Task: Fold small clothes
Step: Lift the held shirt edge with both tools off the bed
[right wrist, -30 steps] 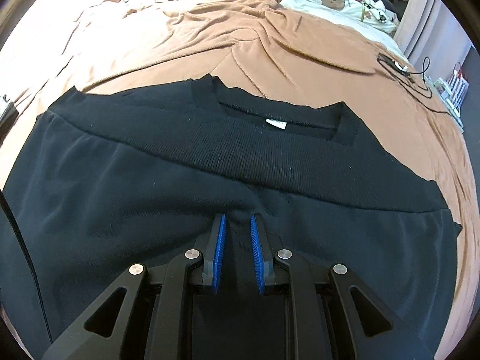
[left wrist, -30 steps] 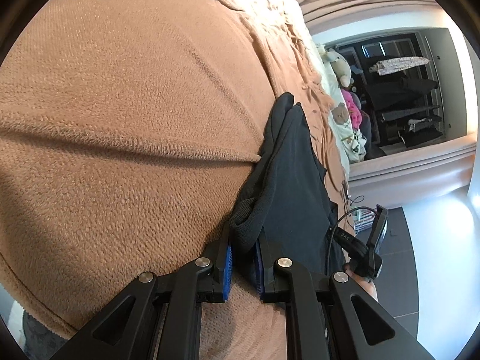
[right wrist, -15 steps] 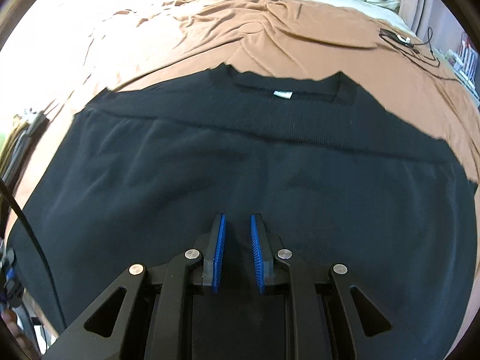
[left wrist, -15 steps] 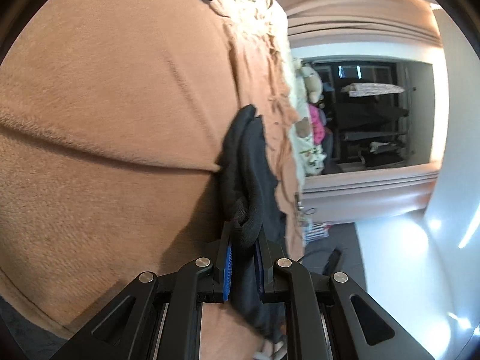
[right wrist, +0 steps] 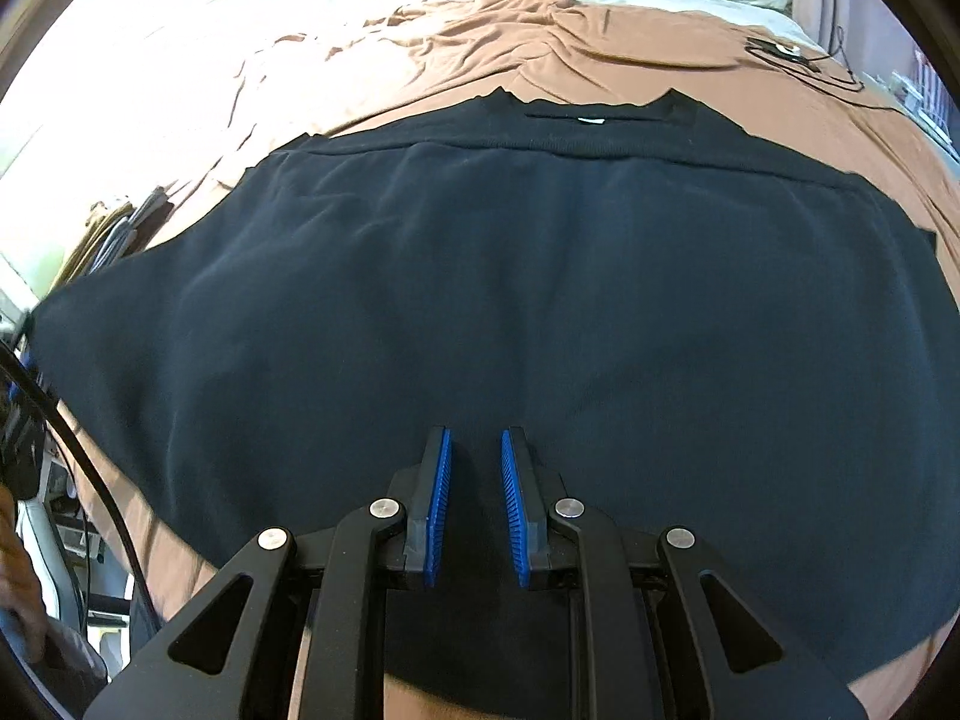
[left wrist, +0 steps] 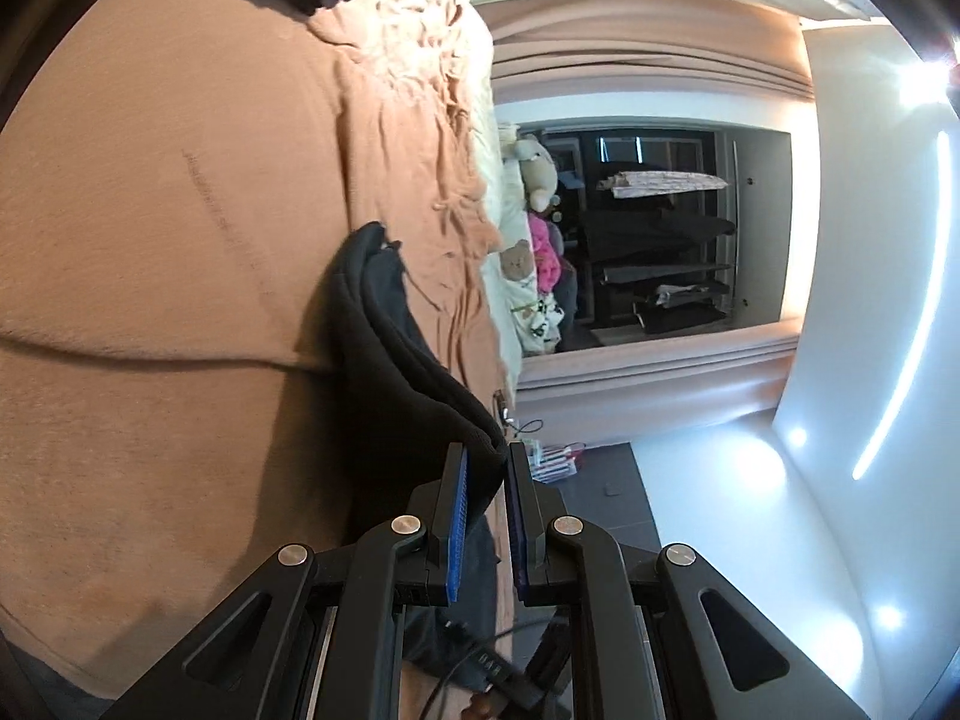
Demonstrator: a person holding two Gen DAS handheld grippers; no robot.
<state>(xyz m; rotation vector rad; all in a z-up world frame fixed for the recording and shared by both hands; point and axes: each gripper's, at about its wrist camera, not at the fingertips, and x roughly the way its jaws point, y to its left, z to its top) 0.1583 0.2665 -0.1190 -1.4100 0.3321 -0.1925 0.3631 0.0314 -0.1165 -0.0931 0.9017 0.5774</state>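
Presently, item one: a black sweatshirt point(right wrist: 540, 312), spread on a bed covered by a brown blanket point(left wrist: 150, 240). Its ribbed collar with a white label point(right wrist: 591, 120) lay at the far edge; the body ran toward the near side.

Item two: left gripper point(left wrist: 483, 516), blue-padded fingers point(left wrist: 457, 528) clamped on a bunched edge of the garment. Against the picture of a second earlier, that edge had been lifted off the blanket, and the view had tipped up from the bed to take in the far wardrobe point(left wrist: 660, 240) and the stuffed toys point(left wrist: 537, 174).

Item three: right gripper point(right wrist: 474, 510), fingers point(right wrist: 437, 510) nearly together over dark cloth. Whether they pinched a fold could not be told, as the cloth there looked flat. Since a second before, far more of the garment showed beyond them and the collar sat farther off, so this gripper had travelled toward the near hem.

Assessment: a fold appeared to be starting, one edge raised for carrying across. Sleeves seemed already tucked in; the crosswise fold was not yet made.
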